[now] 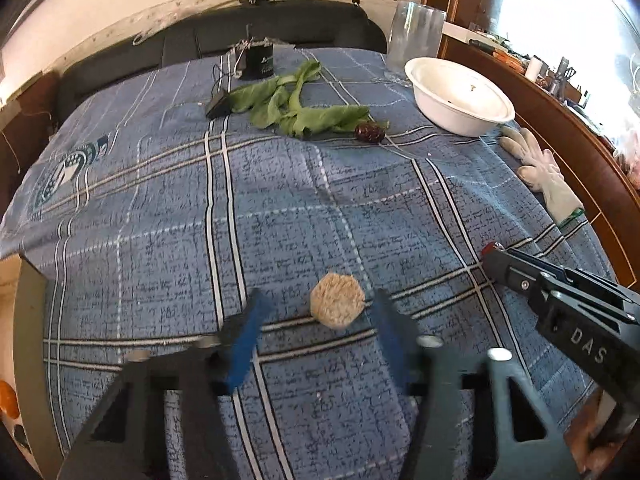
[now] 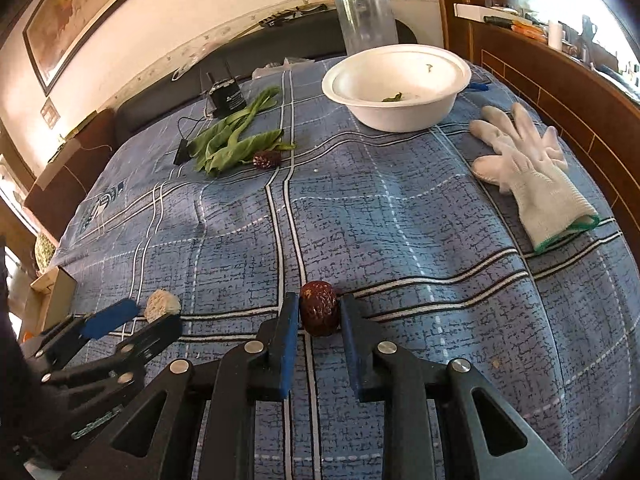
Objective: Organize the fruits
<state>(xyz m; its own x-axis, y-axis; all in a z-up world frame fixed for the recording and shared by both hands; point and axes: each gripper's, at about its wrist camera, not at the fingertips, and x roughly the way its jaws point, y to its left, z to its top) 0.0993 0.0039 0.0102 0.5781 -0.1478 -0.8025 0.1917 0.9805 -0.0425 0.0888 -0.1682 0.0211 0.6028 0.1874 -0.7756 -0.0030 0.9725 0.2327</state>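
The right gripper [image 2: 319, 312] has its blue-padded fingers [image 2: 286, 344] pressed against both sides of a dark red, wrinkled jujube [image 2: 319, 314], which sits on the blue plaid cloth [image 2: 400, 240] covering the desk. Taking this jujube as the landmark, the left gripper [image 2: 136, 318] lies off to its left, low over the cloth, with a pale beige, rough-textured round cake [image 2: 162, 305] between its tips. In the left wrist view that cake [image 1: 337, 299] lies in the gap between the left gripper's [image 1: 320, 312] blue fingers [image 1: 244, 344], which stand apart on either side of it without touching it; the picture is blurred there.

Far beyond the held jujube, toward the back of the desk, a second dark red jujube [image 2: 267, 159] rests touching the tips of some limp green leafy stalks [image 2: 232, 140]. Behind those leaves stands a small black box with wires [image 2: 226, 94]. Beyond the held jujube and to the right sits a white round bowl [image 2: 452, 80] holding a few green scraps, and behind the bowl a clear plastic cylinder [image 2: 366, 16] stands upright. To the right of the held jujube, near the desk's edge, a white knitted glove with a green cuff [image 2: 528, 176] lies flat.
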